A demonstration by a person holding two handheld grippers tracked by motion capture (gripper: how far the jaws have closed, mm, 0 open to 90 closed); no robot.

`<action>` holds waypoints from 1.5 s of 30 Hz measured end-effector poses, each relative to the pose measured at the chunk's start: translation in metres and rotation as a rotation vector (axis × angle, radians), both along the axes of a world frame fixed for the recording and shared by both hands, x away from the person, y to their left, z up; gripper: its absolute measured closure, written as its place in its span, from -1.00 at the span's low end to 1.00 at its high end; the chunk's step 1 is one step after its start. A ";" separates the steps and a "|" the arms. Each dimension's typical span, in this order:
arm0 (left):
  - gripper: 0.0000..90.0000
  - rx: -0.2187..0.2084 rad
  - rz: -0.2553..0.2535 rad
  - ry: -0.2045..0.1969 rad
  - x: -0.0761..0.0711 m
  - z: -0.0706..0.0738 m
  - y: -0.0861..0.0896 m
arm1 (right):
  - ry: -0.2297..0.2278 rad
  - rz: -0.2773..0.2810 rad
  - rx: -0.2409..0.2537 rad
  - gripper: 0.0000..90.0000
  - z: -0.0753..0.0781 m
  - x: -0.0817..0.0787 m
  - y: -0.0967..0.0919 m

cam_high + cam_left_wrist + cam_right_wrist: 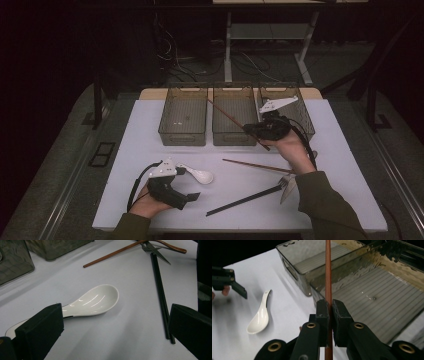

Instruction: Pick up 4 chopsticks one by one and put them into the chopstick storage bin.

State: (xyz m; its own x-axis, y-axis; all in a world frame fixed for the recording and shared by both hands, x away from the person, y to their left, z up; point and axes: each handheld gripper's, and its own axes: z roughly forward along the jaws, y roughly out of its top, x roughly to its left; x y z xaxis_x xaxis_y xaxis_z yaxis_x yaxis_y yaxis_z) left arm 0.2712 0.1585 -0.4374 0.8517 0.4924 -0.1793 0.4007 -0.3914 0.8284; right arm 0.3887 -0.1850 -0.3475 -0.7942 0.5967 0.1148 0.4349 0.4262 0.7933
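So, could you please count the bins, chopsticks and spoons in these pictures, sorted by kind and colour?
Bins: 3
Brown chopsticks: 2, one held in the right claw
Black chopsticks: 2
White spoons: 1
Total: 8

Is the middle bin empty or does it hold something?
Empty: the middle bin shows a bare ribbed floor; the brown chopstick is only held above it.
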 end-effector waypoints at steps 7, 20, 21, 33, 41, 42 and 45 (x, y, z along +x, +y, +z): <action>-1.00 0.000 -0.001 0.000 0.000 0.000 0.000 | -0.001 0.005 0.010 0.86 0.006 0.010 0.016; -1.00 -0.003 -0.002 0.002 0.000 0.000 -0.001 | -0.011 -0.011 0.031 0.86 0.012 0.029 0.047; -1.00 -0.002 -0.004 0.001 0.000 0.000 -0.001 | -0.011 -0.013 0.032 0.86 0.013 0.030 0.050; -1.00 -0.007 -0.008 0.001 0.000 0.000 0.000 | -0.019 -0.021 0.053 0.86 0.013 0.050 0.086; -1.00 0.000 -0.016 -0.004 0.000 0.001 0.000 | -0.019 -0.036 0.057 0.86 0.011 0.065 0.108; -1.00 0.001 -0.017 -0.004 0.000 0.001 0.000 | -0.018 -0.041 0.061 0.86 0.011 0.066 0.110; -1.00 -0.010 -0.014 -0.003 0.000 0.001 0.000 | -0.013 -0.043 0.074 0.86 0.011 0.069 0.116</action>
